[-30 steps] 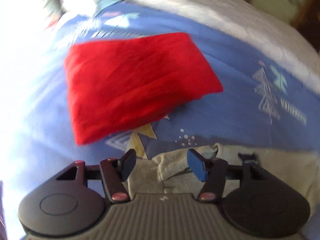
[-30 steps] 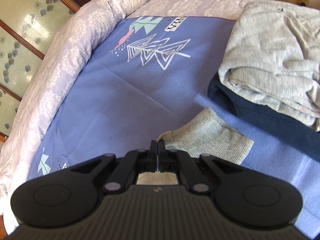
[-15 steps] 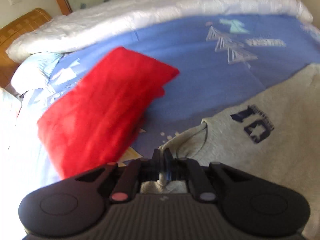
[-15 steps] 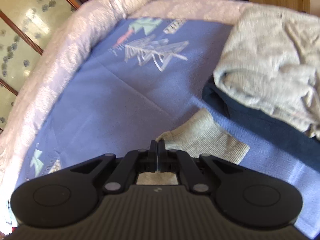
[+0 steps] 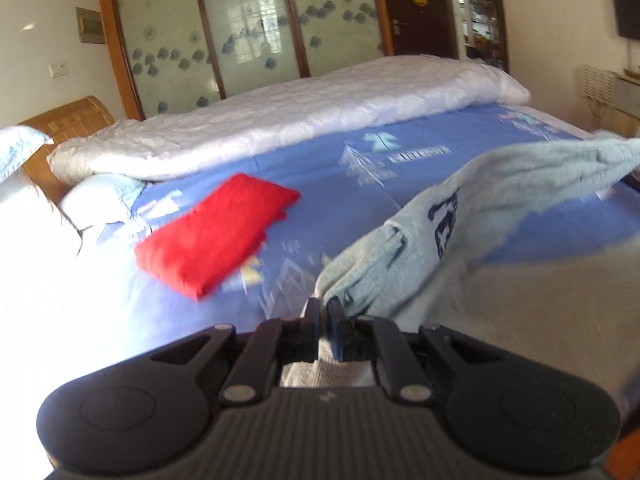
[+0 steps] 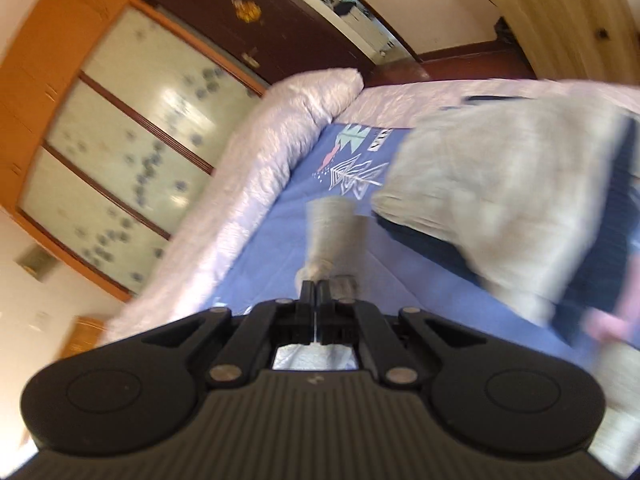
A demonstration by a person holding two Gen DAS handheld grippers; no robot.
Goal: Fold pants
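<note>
At the bottom centre of my left view, the left hand-held gripper [image 5: 321, 312] is closed on an edge of the grey pants [image 5: 448, 216], which rise off the bed [image 5: 340, 196] toward the right of the frame. My right hand-held gripper [image 6: 316, 292] pinches a grey cuff [image 6: 334, 232] of the pants, lower centre. Farther, left of centre, a folded red cloth [image 5: 216, 236] lies on the blue sheet.

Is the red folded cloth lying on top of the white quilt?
No, the red folded cloth lies on the blue sheet, apart from the white quilt behind it.
</note>
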